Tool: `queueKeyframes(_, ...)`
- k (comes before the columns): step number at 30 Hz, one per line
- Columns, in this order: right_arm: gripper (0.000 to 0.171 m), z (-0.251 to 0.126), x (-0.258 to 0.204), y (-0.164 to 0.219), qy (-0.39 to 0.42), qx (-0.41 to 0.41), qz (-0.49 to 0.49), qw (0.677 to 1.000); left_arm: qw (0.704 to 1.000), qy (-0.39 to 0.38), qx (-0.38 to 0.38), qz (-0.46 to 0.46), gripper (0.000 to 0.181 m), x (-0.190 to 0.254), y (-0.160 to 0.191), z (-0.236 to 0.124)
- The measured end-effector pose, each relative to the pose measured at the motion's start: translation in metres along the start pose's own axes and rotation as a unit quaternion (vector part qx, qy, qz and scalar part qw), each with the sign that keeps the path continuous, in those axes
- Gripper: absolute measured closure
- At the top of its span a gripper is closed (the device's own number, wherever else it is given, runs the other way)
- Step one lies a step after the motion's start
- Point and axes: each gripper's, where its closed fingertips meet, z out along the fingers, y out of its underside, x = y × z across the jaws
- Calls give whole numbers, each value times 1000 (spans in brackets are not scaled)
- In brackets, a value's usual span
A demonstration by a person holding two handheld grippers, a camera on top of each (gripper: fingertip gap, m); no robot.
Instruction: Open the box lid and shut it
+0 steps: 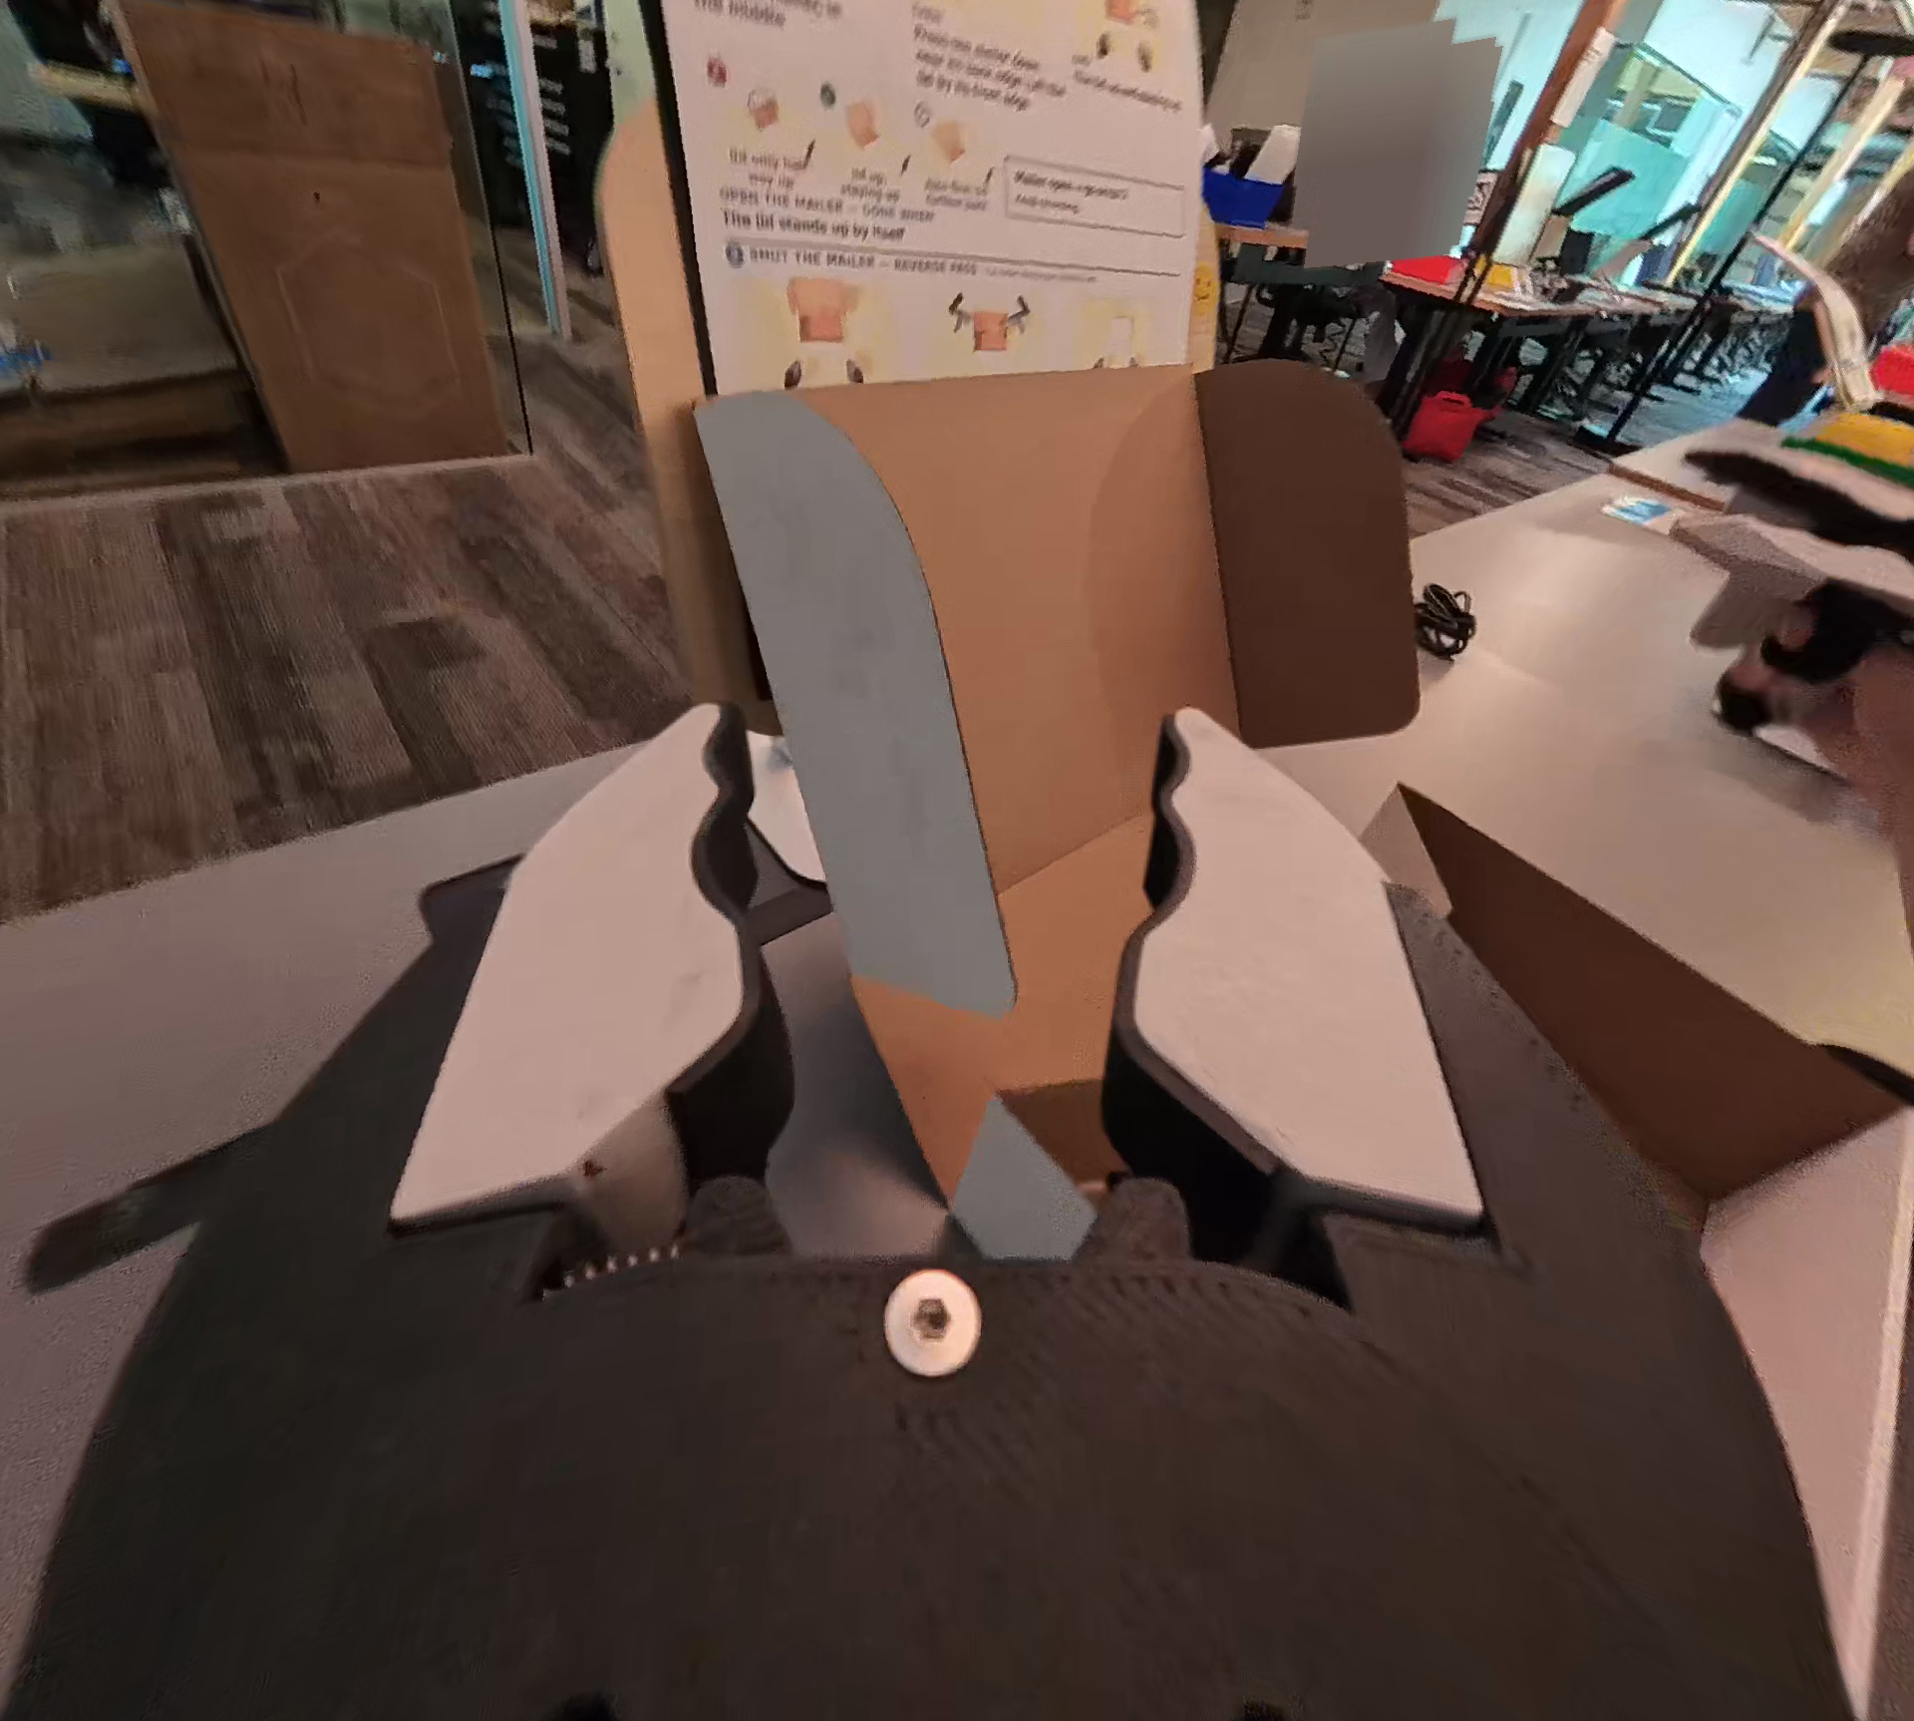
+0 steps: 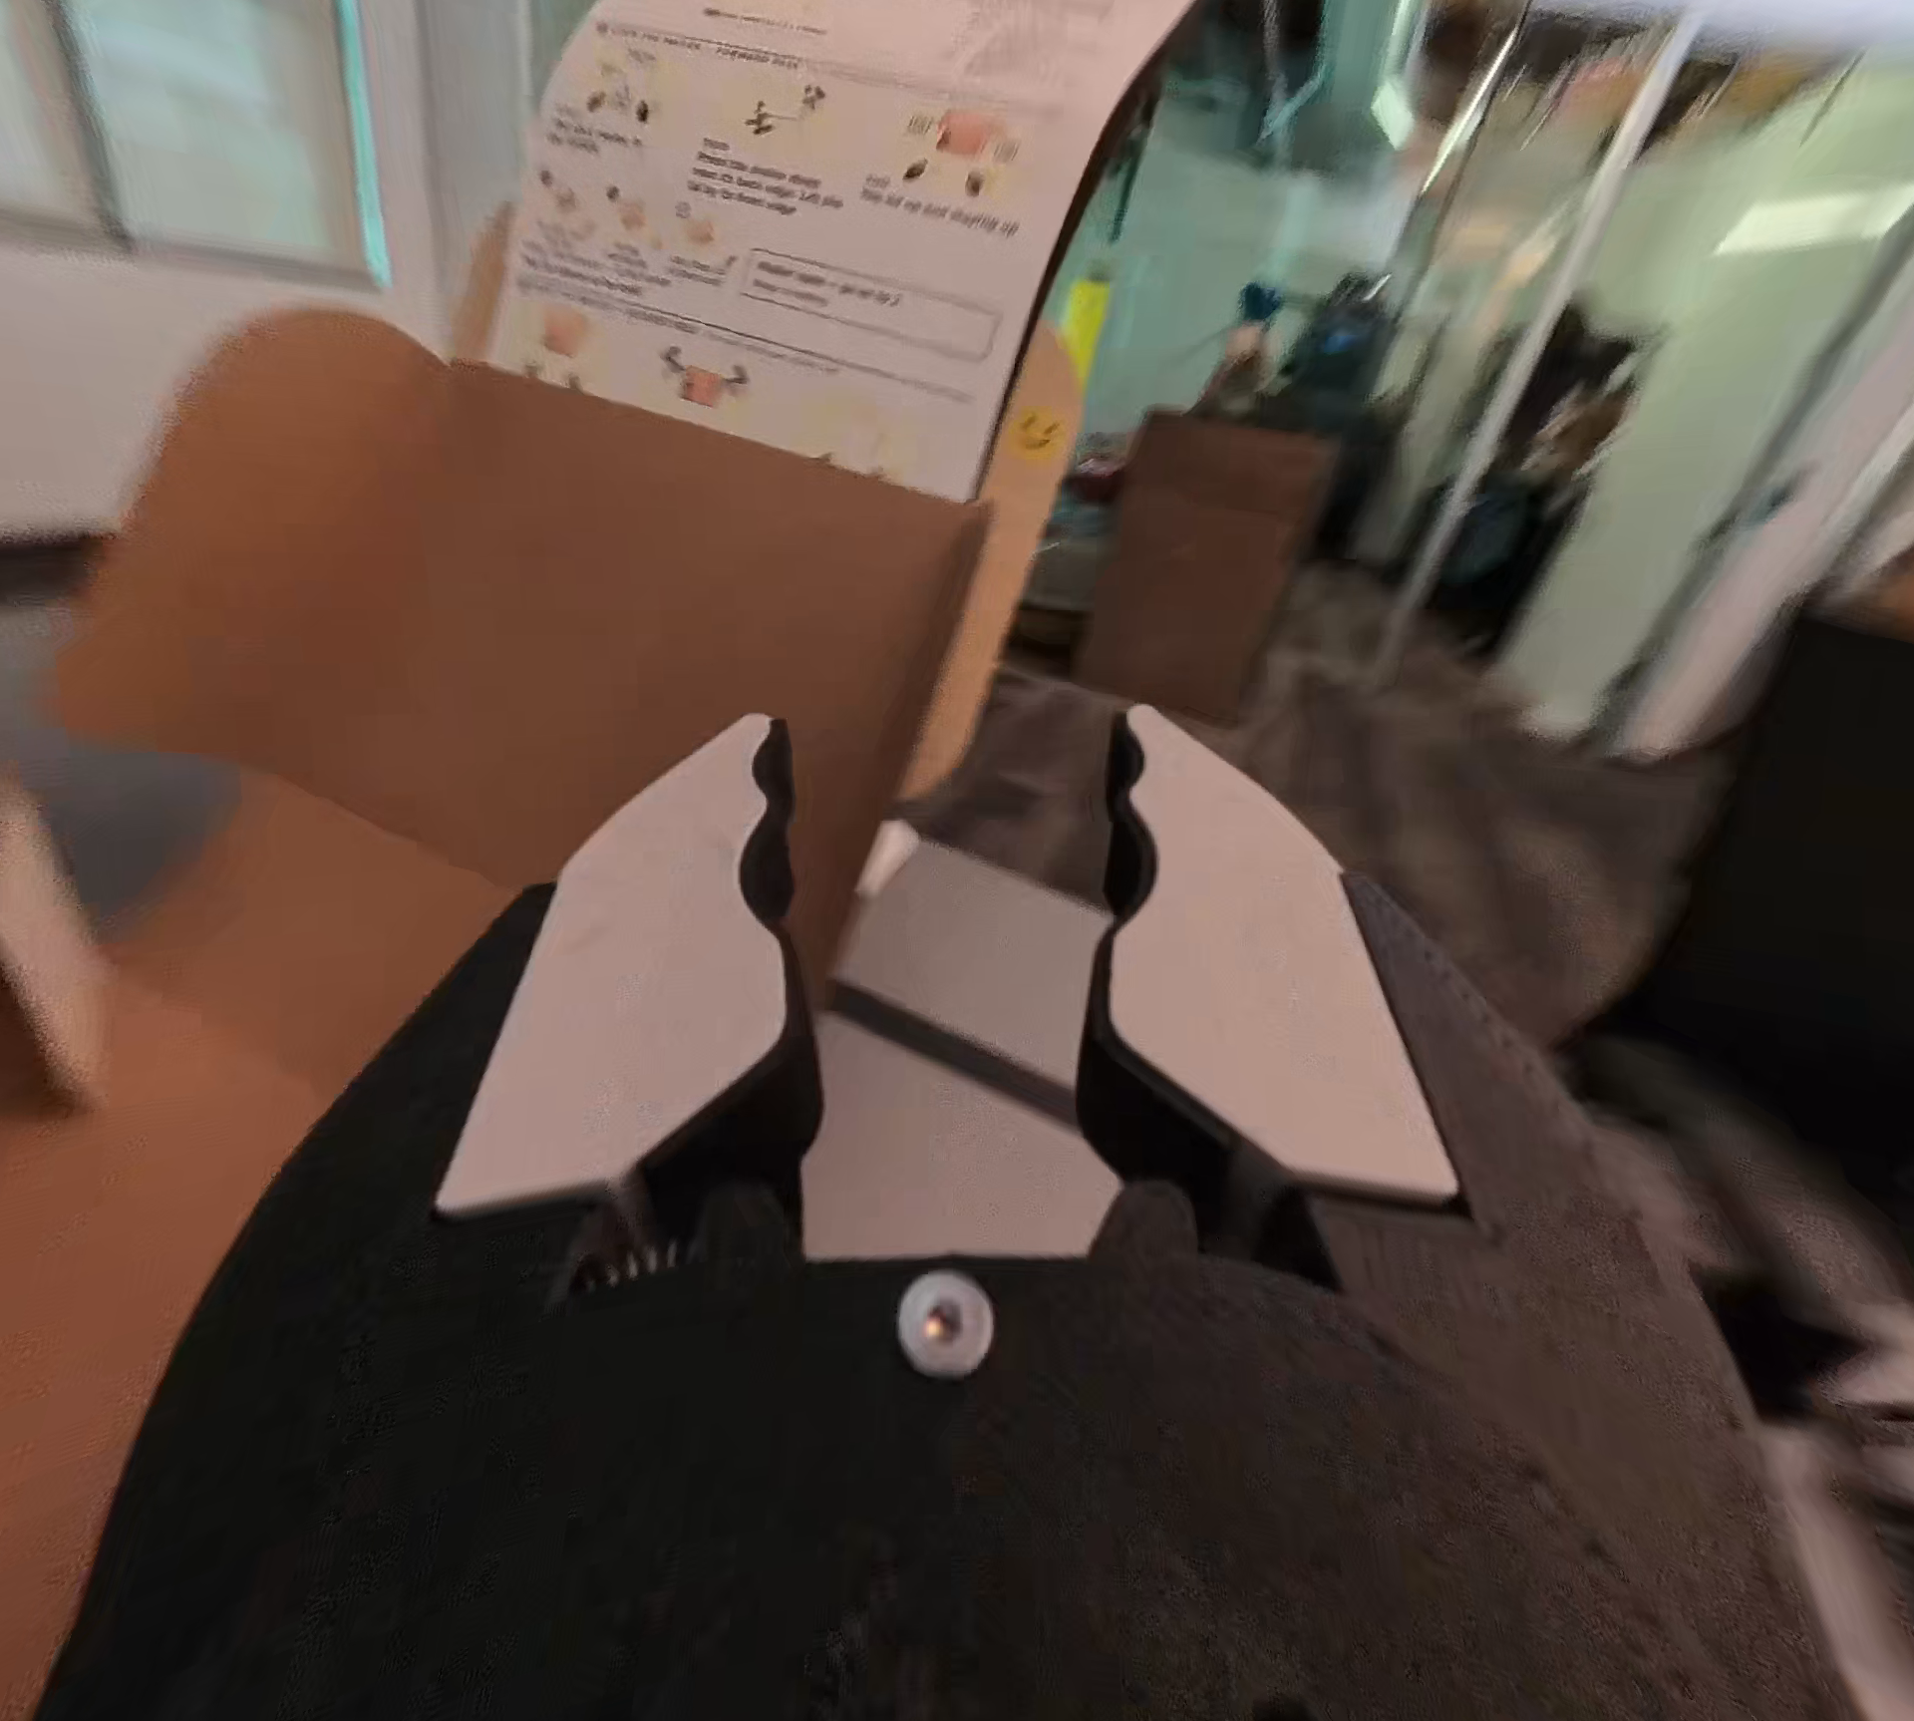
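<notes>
The cardboard box stands open, with its lid (image 1: 1046, 594) upright and the brown inner face toward me. My left gripper (image 1: 948, 734) is open. The lid's grey-blue left side flap (image 1: 870, 718) hangs in the gap between its fingers, which do not pinch it. The dark right side flap (image 1: 1305, 552) juts forward. My right gripper (image 2: 948, 723) is open at the lid's (image 2: 518, 584) right edge, and the flap edge (image 2: 911, 697) sits just right of its left finger. That view is blurred. The right gripper also shows at the right edge of the left wrist view (image 1: 1802, 594).
A printed instruction sheet (image 1: 932, 117) on a cardboard backing stands right behind the lid. The box's brown wall (image 1: 1616, 1008) is at my lower right. The white table (image 1: 1554, 687) carries a black cable (image 1: 1445, 620). The floor drops off to the left, past the table's far edge.
</notes>
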Motion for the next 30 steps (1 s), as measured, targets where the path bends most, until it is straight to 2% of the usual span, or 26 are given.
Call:
queueKeyframes(2, 111, 24, -17, 22, -37, -29, 88, 995, 1000, -8, -7, -11, 100, 6, 9, 25)
queueKeyframes(7, 107, 61, -32, 74, -46, -117, 88, 988, 994, -77, -56, 44, 85, 14, 40, 69)
queueKeyframes(14, 108, 81, -29, 83, -50, -134, 126, 982, 989, -102, -103, 32, 88, -1, 68, 95)
queueKeyframes(19, 116, 87, -22, 83, -44, -136, 140, 980, 989, -105, -103, 24, 104, -13, 71, 99)
queueKeyframes(25, 121, 94, -28, 94, -56, -158, 134, 977, 988, -64, -136, 38, 137, -8, 87, 108)
queueKeyframes(26, 134, 94, -32, 95, -63, -160, 127, 977, 987, -65, -138, 42, 142, -8, 88, 110)
queueKeyframes(27, 160, 94, -36, 95, -76, -160, 120, 977, 988, -66, -135, 43, 143, -8, 88, 111)
queueKeyframes(30, 165, 91, -34, 88, -66, -148, 97, 982, 988, -78, -122, 55, 150, -9, 82, 107)
